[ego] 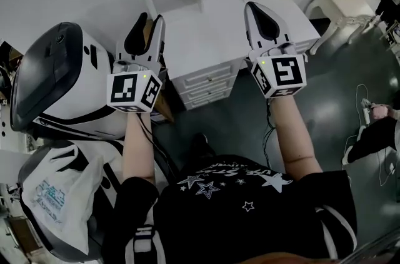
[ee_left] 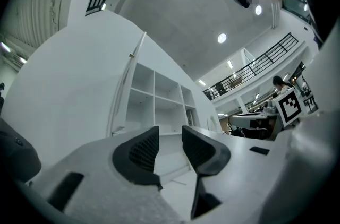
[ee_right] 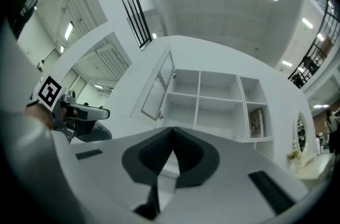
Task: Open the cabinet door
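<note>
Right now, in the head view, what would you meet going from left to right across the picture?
Black-and-white domed machine → left gripper → white desk drawers → right gripper → white dressing table with oval mirror.

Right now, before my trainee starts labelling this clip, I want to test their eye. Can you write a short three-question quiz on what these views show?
1. True or false: the cabinet door stands swung open from the shelves.
2. Multiple choice: the fingers of the right gripper are A) wide apart, B) together, C) closed on a handle.
3. Fill in: between the fingers of the left gripper there is ____.
Key: 1 true; 2 B; 3 nothing.
</note>
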`<action>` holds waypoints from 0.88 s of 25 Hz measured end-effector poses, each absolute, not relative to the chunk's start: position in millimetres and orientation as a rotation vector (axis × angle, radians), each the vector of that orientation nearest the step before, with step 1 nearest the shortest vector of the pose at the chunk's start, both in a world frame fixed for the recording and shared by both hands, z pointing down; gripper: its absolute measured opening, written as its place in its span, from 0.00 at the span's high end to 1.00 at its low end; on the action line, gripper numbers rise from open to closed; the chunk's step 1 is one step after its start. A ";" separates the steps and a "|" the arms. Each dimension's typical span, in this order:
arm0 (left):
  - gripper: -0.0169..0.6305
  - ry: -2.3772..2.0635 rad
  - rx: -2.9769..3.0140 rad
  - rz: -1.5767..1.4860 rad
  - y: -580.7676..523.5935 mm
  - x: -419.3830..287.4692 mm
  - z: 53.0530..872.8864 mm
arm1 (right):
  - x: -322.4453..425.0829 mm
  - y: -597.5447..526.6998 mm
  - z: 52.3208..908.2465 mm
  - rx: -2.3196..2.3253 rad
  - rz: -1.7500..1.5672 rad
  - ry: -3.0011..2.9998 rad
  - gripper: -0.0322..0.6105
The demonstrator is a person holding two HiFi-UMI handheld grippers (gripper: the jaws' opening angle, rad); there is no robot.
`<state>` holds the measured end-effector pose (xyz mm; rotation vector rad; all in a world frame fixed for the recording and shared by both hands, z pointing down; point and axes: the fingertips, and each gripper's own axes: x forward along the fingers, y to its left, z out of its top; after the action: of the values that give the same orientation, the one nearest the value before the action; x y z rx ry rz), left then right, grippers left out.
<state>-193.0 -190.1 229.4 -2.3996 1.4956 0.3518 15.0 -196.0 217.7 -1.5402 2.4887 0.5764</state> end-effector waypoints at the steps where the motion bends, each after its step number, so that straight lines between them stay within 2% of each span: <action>1: 0.76 1.503 -2.408 0.344 -183.7 -187.1 237.0 | 18.0 -189.9 223.7 -1.542 0.569 2.500 0.94; 7: 0.84 1.572 -2.472 0.307 -145.7 -159.2 283.1 | 39.9 -155.6 258.1 -1.567 0.484 2.543 0.94; 22: 0.87 1.634 -2.553 0.237 -21.9 -104.5 343.4 | 94.0 -38.7 315.2 -1.595 0.330 2.589 0.94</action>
<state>-104.5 -21.9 343.4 -2.5528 1.6343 0.2374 94.0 -38.7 315.2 -1.5947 2.5885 0.3300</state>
